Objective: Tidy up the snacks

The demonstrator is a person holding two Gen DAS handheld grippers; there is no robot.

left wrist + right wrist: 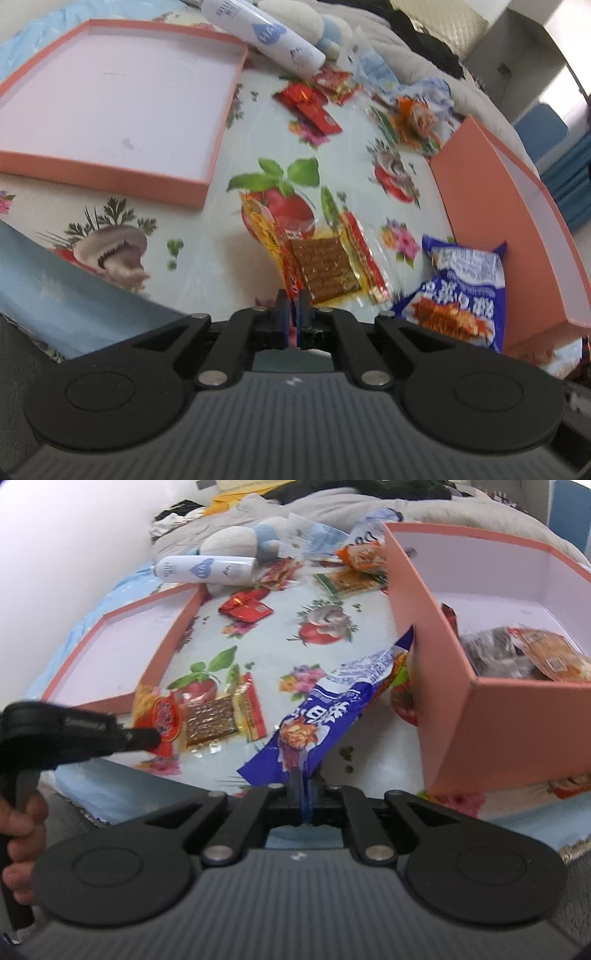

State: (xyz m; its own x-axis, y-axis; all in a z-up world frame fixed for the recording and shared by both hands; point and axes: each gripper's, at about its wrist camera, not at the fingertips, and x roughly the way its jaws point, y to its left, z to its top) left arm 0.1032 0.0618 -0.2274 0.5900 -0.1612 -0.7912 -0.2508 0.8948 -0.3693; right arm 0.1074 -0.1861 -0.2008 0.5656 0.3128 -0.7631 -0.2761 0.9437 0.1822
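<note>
Left hand-held gripper [292,295]: jaws pinched nearly closed on the edge of a clear, glossy spicy strip packet [321,266] with red-yellow borders, a flat ribbed brown slab inside.
Right hand-held gripper [301,775]: clenched on the crinkled corner of a blue foil snack bag [332,705], which slants up toward the box.
Box [443,686]: salmon cardboard, deep, white-lined, 2 wrapped snacks inside.
Lid [110,107]: shallow, flat, same cardboard.
Bench [332,147]: glossy fruit-and-flower oilcloth.
</note>
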